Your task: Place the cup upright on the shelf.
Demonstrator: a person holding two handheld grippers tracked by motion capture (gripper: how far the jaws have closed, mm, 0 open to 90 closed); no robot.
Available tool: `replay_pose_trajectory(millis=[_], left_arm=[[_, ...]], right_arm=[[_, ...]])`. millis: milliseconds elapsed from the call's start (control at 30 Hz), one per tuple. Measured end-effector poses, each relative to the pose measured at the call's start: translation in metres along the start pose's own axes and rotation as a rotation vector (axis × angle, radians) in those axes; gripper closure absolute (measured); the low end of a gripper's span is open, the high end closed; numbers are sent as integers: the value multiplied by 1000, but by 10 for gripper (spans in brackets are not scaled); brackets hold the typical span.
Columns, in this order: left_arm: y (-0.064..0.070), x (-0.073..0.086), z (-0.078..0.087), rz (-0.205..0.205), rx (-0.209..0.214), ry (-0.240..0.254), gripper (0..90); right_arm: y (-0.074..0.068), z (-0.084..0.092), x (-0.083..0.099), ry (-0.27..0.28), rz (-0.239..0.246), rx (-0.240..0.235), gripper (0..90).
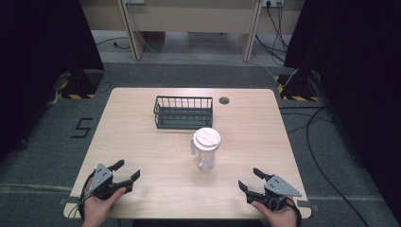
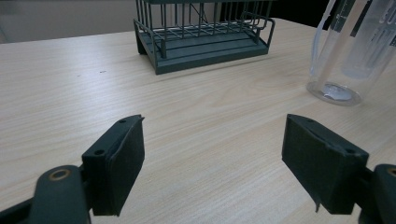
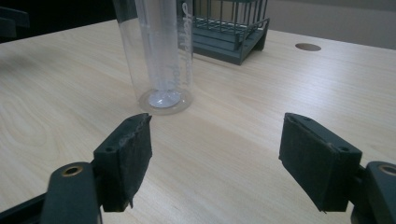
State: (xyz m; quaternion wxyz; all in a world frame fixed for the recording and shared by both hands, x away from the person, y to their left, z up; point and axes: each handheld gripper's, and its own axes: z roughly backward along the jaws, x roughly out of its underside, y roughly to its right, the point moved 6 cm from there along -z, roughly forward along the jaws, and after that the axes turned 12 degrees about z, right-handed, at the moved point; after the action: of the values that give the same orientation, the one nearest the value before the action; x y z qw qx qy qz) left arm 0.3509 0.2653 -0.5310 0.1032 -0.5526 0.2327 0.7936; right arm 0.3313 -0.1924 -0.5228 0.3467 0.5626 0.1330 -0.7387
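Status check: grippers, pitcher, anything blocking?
Left gripper and right gripper open, empty, at near table edge. Clear lidded pitcher upright mid-table, untouched. Wire basket behind it; approach unobstructed.

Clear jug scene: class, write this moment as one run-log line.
left gripper: open, empty | right gripper: open, empty | clear jug: upright, lidded, untouched | wire basket: behind jug

High view looks forward and down from above the near edge of the light wooden tabletop [image 1: 142,142], taking in all four corners. Left gripper view sits low near the near-left corner, facing the dark wire basket [image 2: 201,35] and clear plastic jug with white lid [image 2: 348,51]. Right gripper view, low at the near-right corner, shares that jug [image 3: 161,51] and basket [image 3: 229,30], jug closer.
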Motion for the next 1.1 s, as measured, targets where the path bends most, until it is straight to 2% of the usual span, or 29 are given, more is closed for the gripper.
replay_pose_trajectory(millis=[100, 267, 567, 700, 967, 1100], left_arm=[[-1, -1, 1, 0, -5, 6, 197], [-2, 0, 1, 8, -4, 7, 185], [0, 1, -1, -3, -3, 1, 165], [0, 1, -2, 1, -1, -3, 160], [1, 1, -2, -3, -1, -1, 160], [1, 1, -2, -2, 0, -2, 161]], right_arm=[[-1, -2, -2, 3, -10, 0, 267], [-6, -12, -14, 18, 6, -14, 251], [-8, -32, -35, 39, 31, -22, 242], [-7, -42, -40, 35, 30, -25, 236], [-16, -65, -48, 20, 54, -53, 224], [-18, -74, -50, 18, 42, -68, 219]])
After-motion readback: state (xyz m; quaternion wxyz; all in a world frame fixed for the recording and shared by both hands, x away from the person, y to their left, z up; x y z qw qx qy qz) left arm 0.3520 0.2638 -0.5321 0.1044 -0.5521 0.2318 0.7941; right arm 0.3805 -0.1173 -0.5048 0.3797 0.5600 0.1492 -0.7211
